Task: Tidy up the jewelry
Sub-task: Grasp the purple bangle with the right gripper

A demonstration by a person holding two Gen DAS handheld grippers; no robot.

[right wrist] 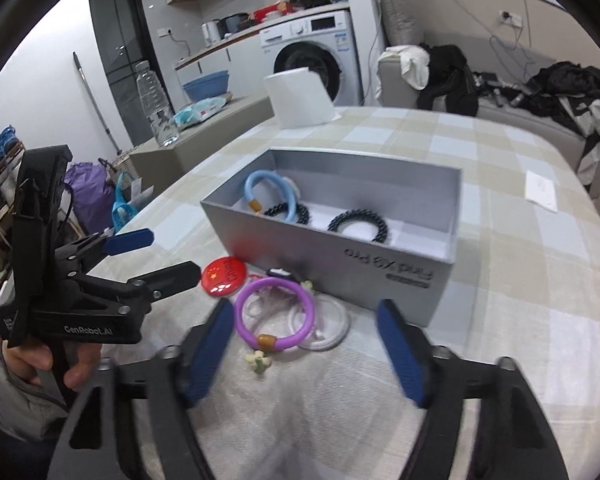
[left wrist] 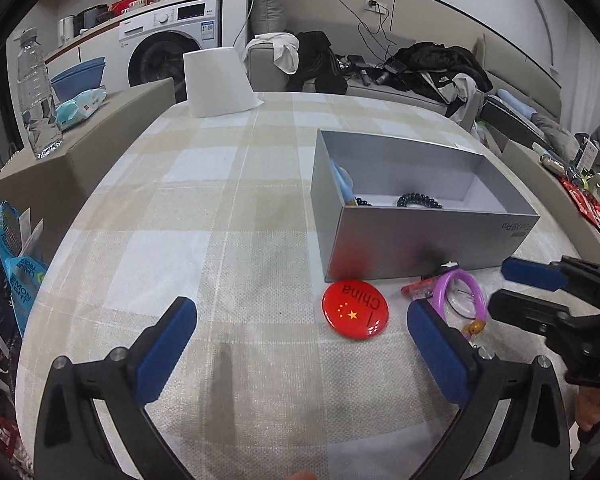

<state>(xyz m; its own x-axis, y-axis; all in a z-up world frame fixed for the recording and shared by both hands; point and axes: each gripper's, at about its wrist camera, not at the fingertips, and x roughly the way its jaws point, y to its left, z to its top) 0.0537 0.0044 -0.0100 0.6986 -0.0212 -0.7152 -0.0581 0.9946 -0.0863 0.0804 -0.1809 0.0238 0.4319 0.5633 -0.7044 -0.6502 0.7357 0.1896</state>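
**Jewelry half sorted, loose pieces wait beside the box**

Jewelry lies in two groups on the checked counter (right wrist: 500, 240). Largest is the grey box (right wrist: 400, 280), open-topped, already holding a blue bangle (right wrist: 266, 184) and two black beaded bracelets (right wrist: 358, 222). Just in front of its near wall sit the loose pieces: a red badge (right wrist: 223, 278), a purple bangle (right wrist: 274, 312) overlapping a clear ring (right wrist: 332, 326), and a small cream charm (right wrist: 259, 361).

Both tools are empty. The right tongs (right wrist: 306, 354) are spread wide, hovering near the purple bangle; the left tongs (left wrist: 302, 350) are likewise spread, near the badge.

The purple bangle looks light, stiff and smooth, so probably slippery; pinching across its band, away from the brown bead, seems safest.
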